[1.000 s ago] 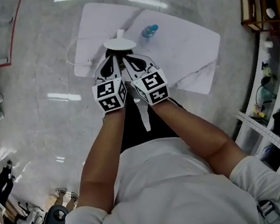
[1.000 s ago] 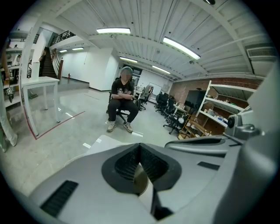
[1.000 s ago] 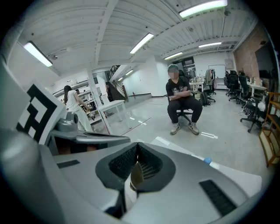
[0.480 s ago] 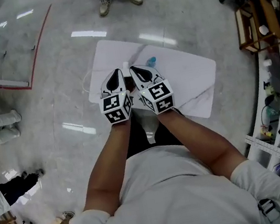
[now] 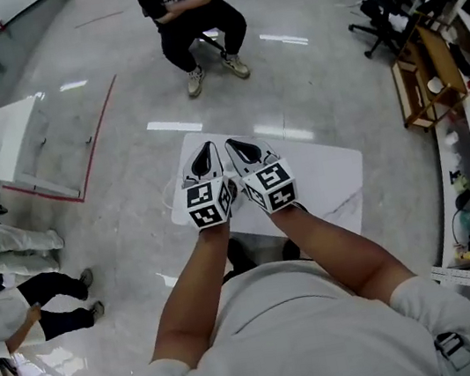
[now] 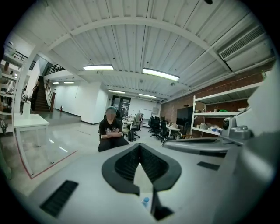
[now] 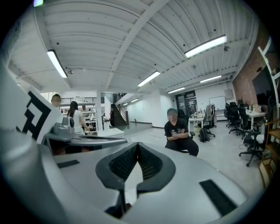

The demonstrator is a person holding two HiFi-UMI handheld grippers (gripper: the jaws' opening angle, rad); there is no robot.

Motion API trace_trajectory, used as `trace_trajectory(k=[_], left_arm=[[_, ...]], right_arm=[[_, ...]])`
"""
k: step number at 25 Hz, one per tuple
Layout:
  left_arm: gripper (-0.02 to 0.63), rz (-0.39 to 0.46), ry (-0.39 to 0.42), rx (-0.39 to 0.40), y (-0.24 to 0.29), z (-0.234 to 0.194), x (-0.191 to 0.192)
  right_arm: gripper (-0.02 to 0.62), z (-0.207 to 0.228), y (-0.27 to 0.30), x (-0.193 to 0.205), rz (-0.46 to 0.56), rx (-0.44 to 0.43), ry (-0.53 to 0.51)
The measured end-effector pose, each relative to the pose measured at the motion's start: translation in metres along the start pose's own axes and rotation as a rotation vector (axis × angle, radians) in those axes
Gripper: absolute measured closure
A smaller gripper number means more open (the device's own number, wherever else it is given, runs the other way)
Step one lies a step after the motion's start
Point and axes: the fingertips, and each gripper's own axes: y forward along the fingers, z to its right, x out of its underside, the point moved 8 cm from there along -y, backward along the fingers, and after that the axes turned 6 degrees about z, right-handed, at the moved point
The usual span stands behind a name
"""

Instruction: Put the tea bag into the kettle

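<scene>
My left gripper (image 5: 204, 147) and right gripper (image 5: 229, 143) are held side by side, touching, above a white table (image 5: 330, 167). Both point forward at the room. The left gripper view has the left gripper (image 6: 140, 145) with its jaw tips meeting and nothing between them. The right gripper view likewise has the right gripper (image 7: 138, 144) shut and empty. Through the gap under the left jaws a small blue-capped bottle (image 6: 145, 202) shows on the table. No kettle or tea bag is visible; the grippers cover that part of the table.
A person sits on a chair (image 5: 188, 12) beyond the table's far edge, facing me. Shelving and a wooden rack (image 5: 421, 71) line the right side. A white bench (image 5: 13, 144) and standing people (image 5: 6, 257) are at the left.
The head view has swung upward and the grippers have lifted together. The white lid and blue bottle seen beyond the fingertips earlier are now hidden behind them. The seated person has come into view.
</scene>
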Motion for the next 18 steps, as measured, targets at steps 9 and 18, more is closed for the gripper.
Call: trace_trajectory(k=[9, 18], left_arm=[[0.604, 0.057, 0.036, 0.103, 0.022, 0.063, -0.034], [0.604, 0.031, 0.031, 0.249, 0.052, 0.161, -0.022]], right_arm=[[0.584, 0.047, -0.051, -0.039, 0.076, 0.107, -0.028], [0.585, 0.115, -0.131, -0.04, 0.089, 0.266, -0.001]])
